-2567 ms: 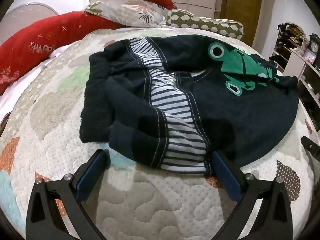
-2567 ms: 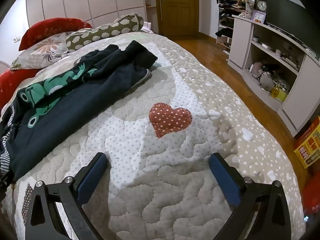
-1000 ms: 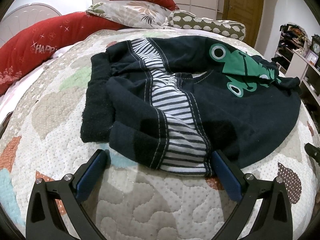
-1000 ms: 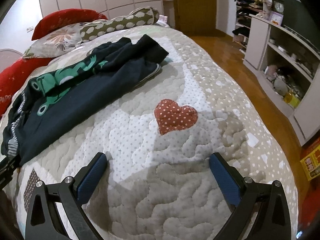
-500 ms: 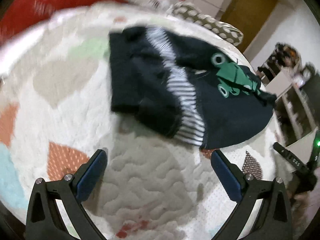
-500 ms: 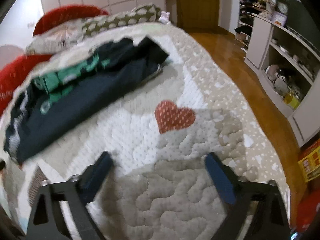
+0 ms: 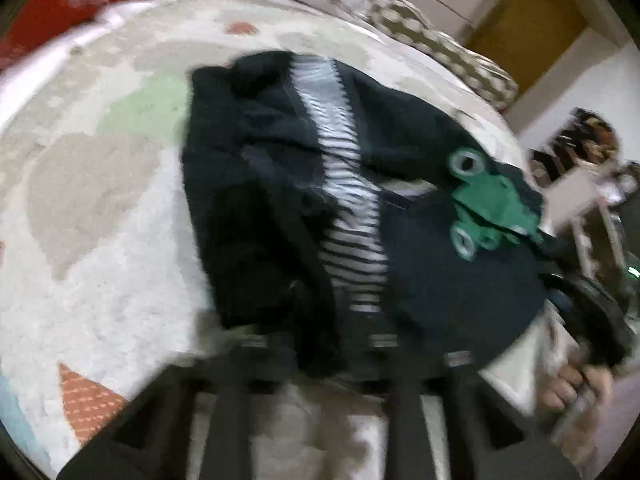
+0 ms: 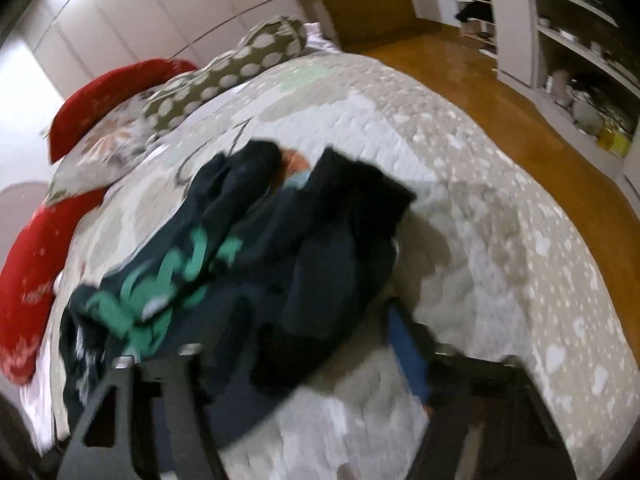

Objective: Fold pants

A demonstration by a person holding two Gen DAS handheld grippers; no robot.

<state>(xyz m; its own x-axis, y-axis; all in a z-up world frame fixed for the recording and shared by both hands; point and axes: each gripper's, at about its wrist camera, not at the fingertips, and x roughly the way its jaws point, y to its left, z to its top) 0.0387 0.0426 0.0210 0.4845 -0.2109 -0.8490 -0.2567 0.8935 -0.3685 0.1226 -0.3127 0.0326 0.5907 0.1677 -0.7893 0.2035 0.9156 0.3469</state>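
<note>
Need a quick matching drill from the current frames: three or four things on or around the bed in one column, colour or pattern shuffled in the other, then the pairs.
Things:
1. pants
2. frog patch
3. bolster pillow
4. floor

Colour or pattern:
A. olive with white dots
B. dark navy, with a black-and-white striped panel
C. orange-brown wood
D. green

Pairs: 1-B, 2-D, 3-A, 4-C
</note>
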